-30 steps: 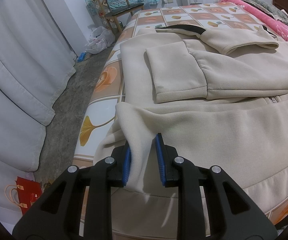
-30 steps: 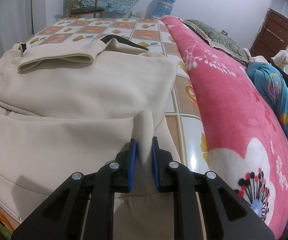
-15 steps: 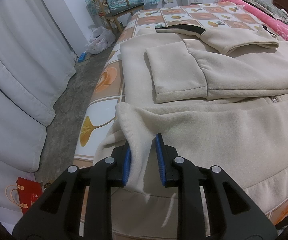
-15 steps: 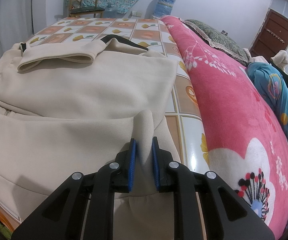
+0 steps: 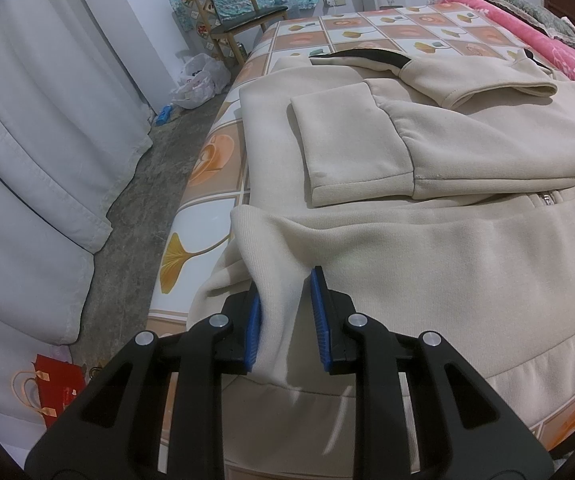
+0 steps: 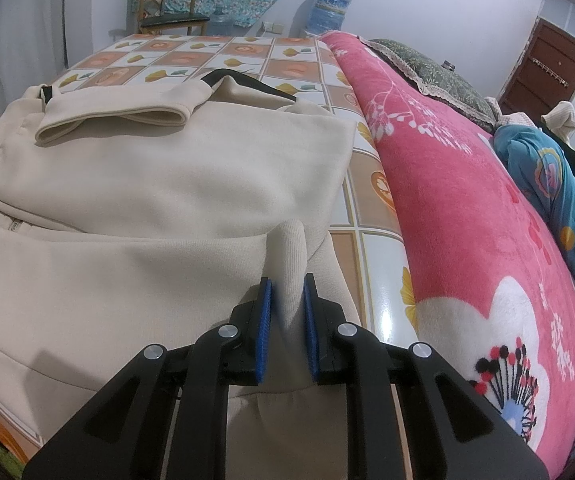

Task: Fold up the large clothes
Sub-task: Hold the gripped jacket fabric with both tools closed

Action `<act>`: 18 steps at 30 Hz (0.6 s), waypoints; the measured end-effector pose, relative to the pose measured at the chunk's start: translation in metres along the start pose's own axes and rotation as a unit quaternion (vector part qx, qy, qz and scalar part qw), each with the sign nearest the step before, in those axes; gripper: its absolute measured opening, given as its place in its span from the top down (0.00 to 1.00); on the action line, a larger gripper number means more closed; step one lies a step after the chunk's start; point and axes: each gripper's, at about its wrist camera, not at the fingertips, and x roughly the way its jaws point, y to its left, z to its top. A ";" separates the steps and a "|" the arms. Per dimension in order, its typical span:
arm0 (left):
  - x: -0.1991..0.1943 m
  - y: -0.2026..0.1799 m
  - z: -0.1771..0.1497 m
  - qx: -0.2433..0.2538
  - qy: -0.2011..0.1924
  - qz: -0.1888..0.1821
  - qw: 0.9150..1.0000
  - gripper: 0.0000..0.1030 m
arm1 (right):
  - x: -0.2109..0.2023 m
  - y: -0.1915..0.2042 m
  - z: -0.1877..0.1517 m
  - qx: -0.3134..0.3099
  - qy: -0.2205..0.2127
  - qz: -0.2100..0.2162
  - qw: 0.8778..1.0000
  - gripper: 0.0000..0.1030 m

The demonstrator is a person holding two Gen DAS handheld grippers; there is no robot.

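A cream sweatshirt [image 5: 447, 240] lies spread on the bed, both sleeves folded across its chest; it also fills the right wrist view [image 6: 147, 208]. My left gripper [image 5: 285, 312] is shut on the sweatshirt's near left hem corner, bunched between the blue pads [image 5: 319, 320]. My right gripper [image 6: 286, 312] is shut on the near right hem corner, which pokes up between its pads [image 6: 265, 316]. Both corners are lifted a little above the mattress at the bed's near edge.
The bed has a tiled leaf-pattern cover [image 5: 207, 160]. A pink floral blanket [image 6: 467, 220] lies along the right. White curtains [image 5: 39, 140] and grey floor [image 5: 147, 184] are left, with a red bag [image 5: 55, 384], a plastic bag [image 5: 197, 80] and a chair [image 5: 239, 20].
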 end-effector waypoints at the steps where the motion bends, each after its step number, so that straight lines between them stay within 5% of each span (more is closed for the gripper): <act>1: 0.000 0.000 0.000 0.000 0.000 -0.001 1.000 0.79 | 0.000 0.000 0.000 0.000 0.000 0.000 1.000 0.85; 18: 0.002 0.001 0.001 0.000 0.004 0.004 1.000 0.79 | 0.000 0.000 0.000 0.000 0.001 0.002 1.000 0.85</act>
